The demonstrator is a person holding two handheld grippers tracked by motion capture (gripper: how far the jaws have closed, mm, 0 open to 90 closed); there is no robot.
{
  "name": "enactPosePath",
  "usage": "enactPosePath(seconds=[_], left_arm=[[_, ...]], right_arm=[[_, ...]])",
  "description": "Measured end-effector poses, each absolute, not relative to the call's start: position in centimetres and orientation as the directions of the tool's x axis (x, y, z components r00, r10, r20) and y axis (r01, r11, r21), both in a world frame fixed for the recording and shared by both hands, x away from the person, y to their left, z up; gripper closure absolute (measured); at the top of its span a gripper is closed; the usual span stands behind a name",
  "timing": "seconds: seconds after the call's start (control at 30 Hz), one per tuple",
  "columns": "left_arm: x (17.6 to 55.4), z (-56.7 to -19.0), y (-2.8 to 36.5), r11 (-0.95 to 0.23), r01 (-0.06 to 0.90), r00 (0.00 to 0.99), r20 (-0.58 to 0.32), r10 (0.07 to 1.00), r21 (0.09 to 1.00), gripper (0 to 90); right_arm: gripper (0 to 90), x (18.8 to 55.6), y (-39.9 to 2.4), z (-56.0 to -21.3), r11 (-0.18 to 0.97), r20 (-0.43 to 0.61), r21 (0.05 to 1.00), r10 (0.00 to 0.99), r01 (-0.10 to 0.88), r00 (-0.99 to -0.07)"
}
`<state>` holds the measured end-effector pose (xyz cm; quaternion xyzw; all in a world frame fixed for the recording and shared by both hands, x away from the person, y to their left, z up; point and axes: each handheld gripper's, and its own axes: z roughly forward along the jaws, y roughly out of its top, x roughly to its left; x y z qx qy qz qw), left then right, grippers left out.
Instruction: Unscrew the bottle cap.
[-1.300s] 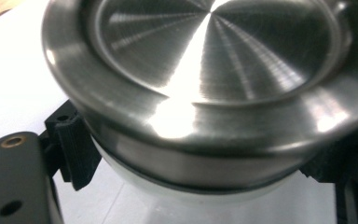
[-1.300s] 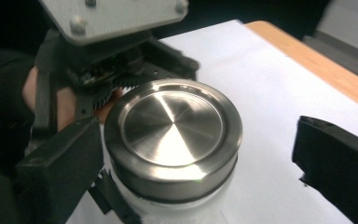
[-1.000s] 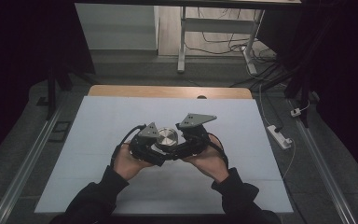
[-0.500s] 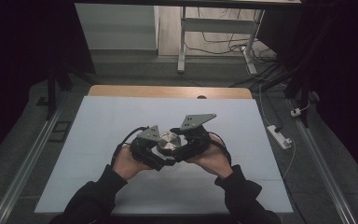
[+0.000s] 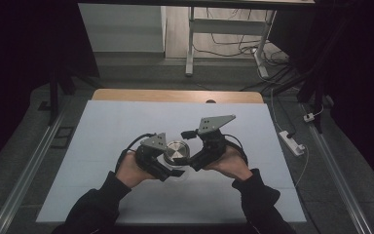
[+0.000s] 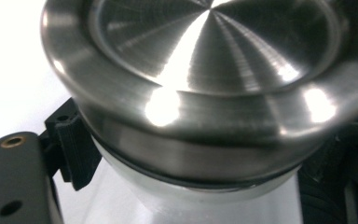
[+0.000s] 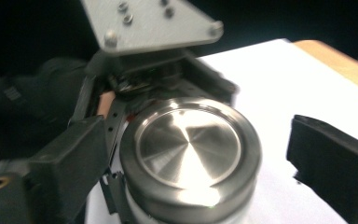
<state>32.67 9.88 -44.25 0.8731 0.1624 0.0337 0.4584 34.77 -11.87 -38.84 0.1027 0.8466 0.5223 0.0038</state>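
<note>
Mid-table, near edge: jar point(image 5: 176, 155) with steel lid point(image 5: 177, 151), standing on the white table point(image 5: 102, 126) between both hands.
Jar: clear body, brushed metal lid point(image 6: 205, 70) with a dark seal ring under it; upright.
Left gripper point(image 5: 168, 168): jaws clamped on the jar body just below the lid; one black jaw shows at the lid's lower left in the left gripper view.
Right gripper point(image 5: 190, 163): jaws have just been opening, now wide either side of the lid point(image 7: 190, 154); left jaw close beside it, right jaw apart, no pad pressing.
Hands: left hand point(image 5: 129, 170) and right hand point(image 5: 231, 163) at jar level, dark sleeves.
</note>
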Motion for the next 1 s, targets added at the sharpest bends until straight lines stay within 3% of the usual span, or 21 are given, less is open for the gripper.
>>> enactPosePath(seconds=[0.23, 0.5, 0.63, 0.83, 0.9, 1.0], left_arm=[[32.9, -44.3, 10.3, -0.505, 0.317, 0.891, -0.07, 0.448, 0.803, 15.3], [32.7, -44.2, 9.8, -0.526, 0.311, 0.889, -0.046, 0.456, 0.791, 15.3], [32.7, -44.2, 9.7, -0.529, 0.306, 0.898, -0.056, 0.437, 0.791, 15.3], [32.6, -44.1, 10.0, -0.525, 0.263, 0.943, -0.101, 0.318, 0.809, 15.3], [32.5, -44.0, 10.1, -0.515, 0.229, 0.965, -0.123, 0.232, 0.826, 15.3], [32.2, -43.9, 9.9, -0.51, 0.206, 0.975, -0.133, 0.176, 0.835, 15.3]], right_arm=[[6.3, 33.5, -10.9, -38.1, 0.451, 0.005, 0.871, 0.388, 0.195, -0.922], [15.1, 32.8, -9.2, -39.2, 0.478, -0.043, 0.856, 0.446, 0.198, -0.894], [19.2, 32.7, -9.2, -39.2, 0.494, -0.036, 0.849, 0.411, 0.189, -0.911], [19.3, 33.3, -10.1, -39.0, 0.495, 0.012, 0.853, 0.299, 0.166, -0.954], [19.4, 33.9, -11.0, -38.9, 0.472, 0.069, 0.868, 0.194, 0.155, -0.979], [19.3, 34.2, -11.7, -38.9, 0.453, 0.092, 0.885, 0.062, 0.11, -0.994]])
